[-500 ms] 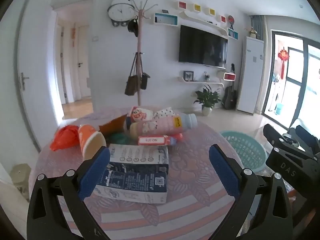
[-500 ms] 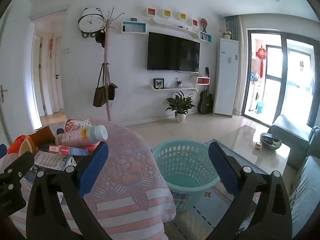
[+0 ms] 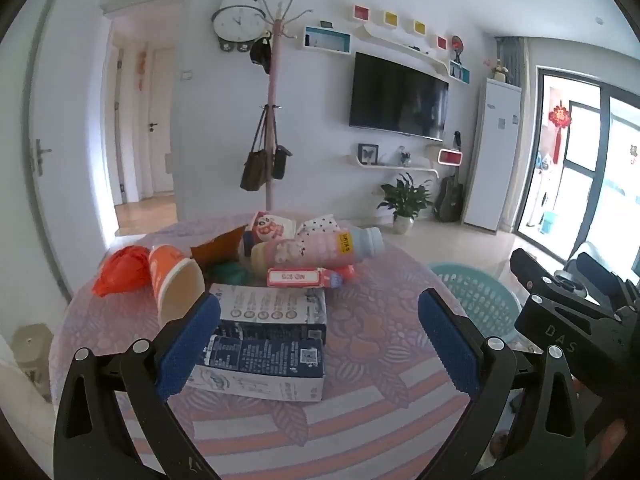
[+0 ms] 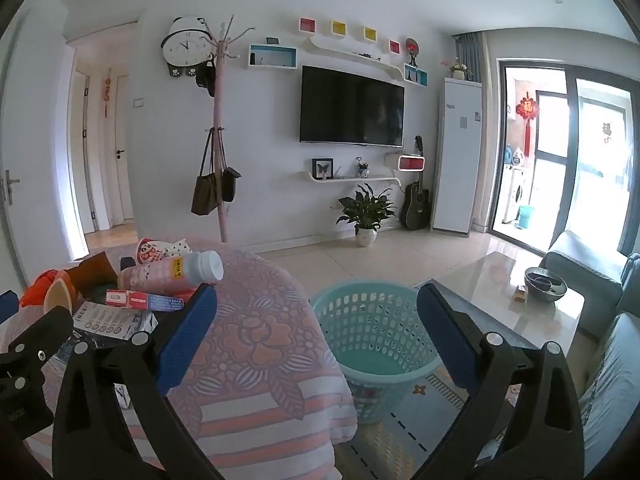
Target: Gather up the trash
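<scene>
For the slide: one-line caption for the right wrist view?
Open right gripper hovers over the teal laundry basket beside the cloth-covered table piled with trash.

From the left gripper (image 3: 319,336), jaws wide and empty, the cloth at 6 o'clock is bare up to the dark carton (image 3: 260,344) lying at 11 o'clock. Behind it the paper cup (image 3: 176,284), small red box (image 3: 296,278) and pink bottle (image 3: 316,250) crowd 12 o'clock. At 3 o'clock the right gripper (image 4: 316,338) hangs over the table edge (image 4: 320,344), with open air down to the teal basket (image 4: 372,332).
</scene>
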Available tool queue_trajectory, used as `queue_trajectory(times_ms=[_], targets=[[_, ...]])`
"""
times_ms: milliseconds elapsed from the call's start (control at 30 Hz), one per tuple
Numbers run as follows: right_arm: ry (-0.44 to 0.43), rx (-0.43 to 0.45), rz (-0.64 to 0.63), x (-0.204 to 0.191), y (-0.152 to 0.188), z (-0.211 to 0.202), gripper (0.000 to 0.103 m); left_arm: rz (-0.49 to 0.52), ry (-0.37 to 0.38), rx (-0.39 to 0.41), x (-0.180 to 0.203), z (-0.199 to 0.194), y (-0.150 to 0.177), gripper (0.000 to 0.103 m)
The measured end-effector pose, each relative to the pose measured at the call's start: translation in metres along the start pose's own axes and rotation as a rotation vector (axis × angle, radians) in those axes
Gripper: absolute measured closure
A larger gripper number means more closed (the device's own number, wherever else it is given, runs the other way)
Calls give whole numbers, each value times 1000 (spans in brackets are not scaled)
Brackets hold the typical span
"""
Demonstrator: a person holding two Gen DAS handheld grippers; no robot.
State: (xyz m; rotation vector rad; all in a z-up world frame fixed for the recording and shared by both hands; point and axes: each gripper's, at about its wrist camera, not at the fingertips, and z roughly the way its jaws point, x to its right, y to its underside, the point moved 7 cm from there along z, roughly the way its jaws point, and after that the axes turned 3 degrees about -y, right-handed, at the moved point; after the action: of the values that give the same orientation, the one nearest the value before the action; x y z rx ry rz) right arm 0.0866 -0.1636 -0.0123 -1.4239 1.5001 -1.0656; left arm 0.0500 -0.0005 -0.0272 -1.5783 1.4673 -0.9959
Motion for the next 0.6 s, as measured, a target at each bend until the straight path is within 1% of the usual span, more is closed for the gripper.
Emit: queue_trajectory(times_ms=[200, 600], targets=[[-1, 0, 10, 0, 3, -2, 8, -17, 20, -18, 0, 0, 1, 7], [-24, -18, 27, 5, 7, 0, 8, -16, 24, -18, 1, 1, -1, 7]])
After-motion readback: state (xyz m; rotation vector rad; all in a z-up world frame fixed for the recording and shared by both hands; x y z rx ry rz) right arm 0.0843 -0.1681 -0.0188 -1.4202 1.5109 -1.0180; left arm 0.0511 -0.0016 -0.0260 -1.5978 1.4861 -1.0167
